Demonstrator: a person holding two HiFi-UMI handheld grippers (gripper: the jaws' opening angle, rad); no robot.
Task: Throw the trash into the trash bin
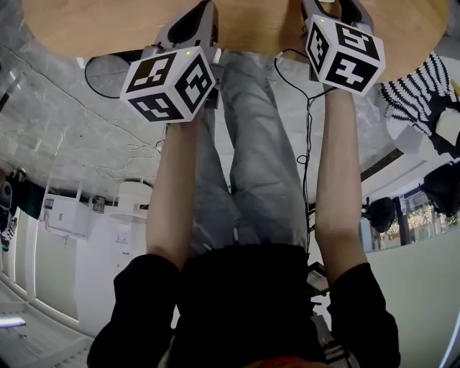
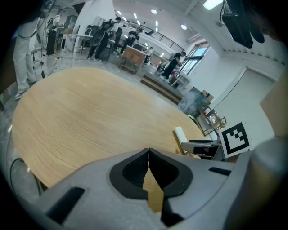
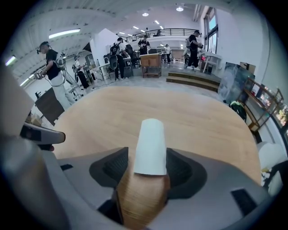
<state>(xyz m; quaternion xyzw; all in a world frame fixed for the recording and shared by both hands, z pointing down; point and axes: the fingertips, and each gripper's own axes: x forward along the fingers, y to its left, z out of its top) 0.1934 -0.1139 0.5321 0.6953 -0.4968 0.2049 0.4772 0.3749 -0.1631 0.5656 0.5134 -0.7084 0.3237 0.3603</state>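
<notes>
Though perhaps paper, white roll (image 3: 150, 146) between spread right fingers (image 3: 184, 170); left fingers (image 2: 132, 173) pressed together.

No legible text, label, brand or number anywhere.

Two handheld grippers over the rim of a round wooden table (image 1: 108, 29)
The left gripper (image 1: 192, 27) and the right gripper (image 1: 336, 10) each carry a black-and-white marker cube (image 1: 169, 83), and their jaw tips run off the top edge. Bare forearms (image 1: 176, 194) lead back to black sleeves (image 1: 136, 309). Grey jeans (image 1: 251, 180) show between them, and a black cable (image 1: 307, 136) hangs beside the right forearm.
</notes>
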